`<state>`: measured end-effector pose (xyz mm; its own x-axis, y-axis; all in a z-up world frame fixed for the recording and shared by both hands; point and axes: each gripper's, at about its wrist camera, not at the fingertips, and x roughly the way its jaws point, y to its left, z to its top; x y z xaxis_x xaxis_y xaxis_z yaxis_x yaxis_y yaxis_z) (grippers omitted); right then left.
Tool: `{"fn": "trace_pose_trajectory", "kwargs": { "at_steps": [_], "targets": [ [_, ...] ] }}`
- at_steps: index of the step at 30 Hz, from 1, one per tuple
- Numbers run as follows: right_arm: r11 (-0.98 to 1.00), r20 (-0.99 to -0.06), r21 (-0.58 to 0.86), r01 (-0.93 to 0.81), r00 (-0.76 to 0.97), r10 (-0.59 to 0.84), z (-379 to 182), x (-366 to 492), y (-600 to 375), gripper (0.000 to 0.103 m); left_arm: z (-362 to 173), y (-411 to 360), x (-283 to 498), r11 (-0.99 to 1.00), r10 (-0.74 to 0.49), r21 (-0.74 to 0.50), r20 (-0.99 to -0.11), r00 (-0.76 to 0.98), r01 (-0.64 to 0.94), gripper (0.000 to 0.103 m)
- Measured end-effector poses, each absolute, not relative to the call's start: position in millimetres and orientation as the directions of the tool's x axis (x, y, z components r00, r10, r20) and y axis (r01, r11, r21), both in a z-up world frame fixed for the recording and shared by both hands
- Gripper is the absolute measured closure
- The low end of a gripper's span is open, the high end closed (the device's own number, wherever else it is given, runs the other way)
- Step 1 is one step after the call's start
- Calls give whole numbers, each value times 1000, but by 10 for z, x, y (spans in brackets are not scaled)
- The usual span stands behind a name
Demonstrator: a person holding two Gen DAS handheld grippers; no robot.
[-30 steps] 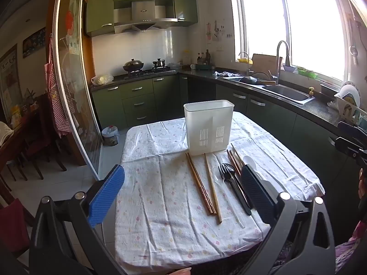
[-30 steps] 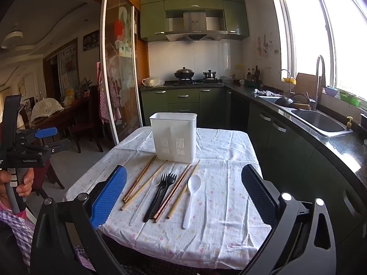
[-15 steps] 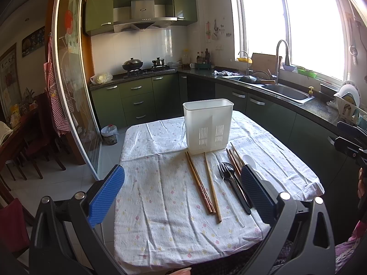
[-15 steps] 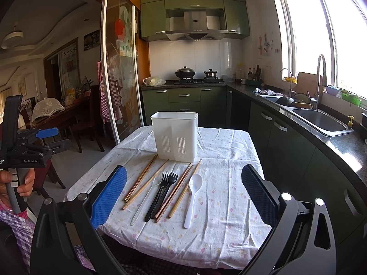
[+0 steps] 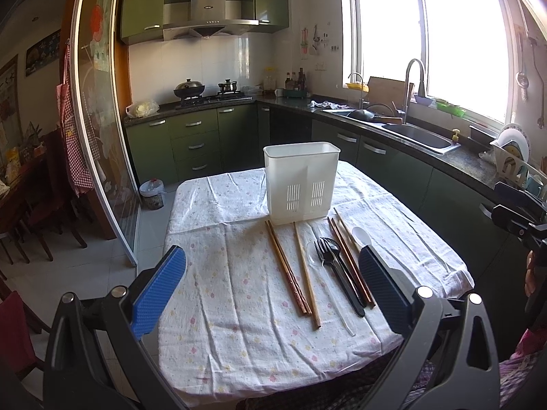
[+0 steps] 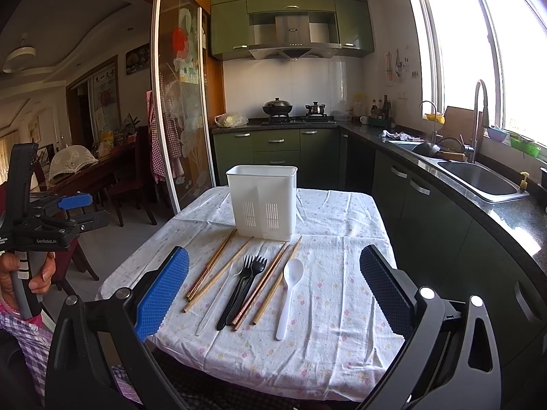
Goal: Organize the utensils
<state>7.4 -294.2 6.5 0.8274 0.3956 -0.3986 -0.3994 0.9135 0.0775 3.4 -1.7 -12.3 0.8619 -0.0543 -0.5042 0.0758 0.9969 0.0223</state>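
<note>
A white plastic utensil holder [image 5: 301, 181] [image 6: 262, 202] stands upright on the cloth-covered table [image 5: 218, 294] [image 6: 342, 273]. In front of it lie wooden chopsticks [image 5: 290, 270] [image 6: 215, 270], more chopsticks [image 6: 273, 280], two black forks [image 5: 336, 273] [image 6: 242, 283], a white spoon [image 6: 290, 290] [image 5: 361, 235] and a clear thin utensil [image 6: 213, 304]. My left gripper [image 5: 271, 290] is open and empty, above the table's near edge. My right gripper [image 6: 273, 294] is open and empty, near the front of the utensils.
Green cabinets, a stove with pots [image 6: 277, 106] and a sink with tap [image 6: 478, 177] run along the back and right. A glass sliding door [image 6: 177, 109] stands left of the table. The left gripper also shows at the right wrist view's left edge [image 6: 61, 218].
Both grippers have barely shifted; the left view has edged slightly closer to the table. Nothing was taken hold of.
</note>
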Motion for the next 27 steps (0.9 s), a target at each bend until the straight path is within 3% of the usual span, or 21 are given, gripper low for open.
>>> {"fn": "trace_pose_trajectory", "kwargs": {
  "at_steps": [27],
  "targets": [
    [913, -405, 81, -400, 824, 396, 45, 106, -2938, 4, -82, 18, -6, 997, -51, 19, -483, 874, 69, 7]
  ]
}}
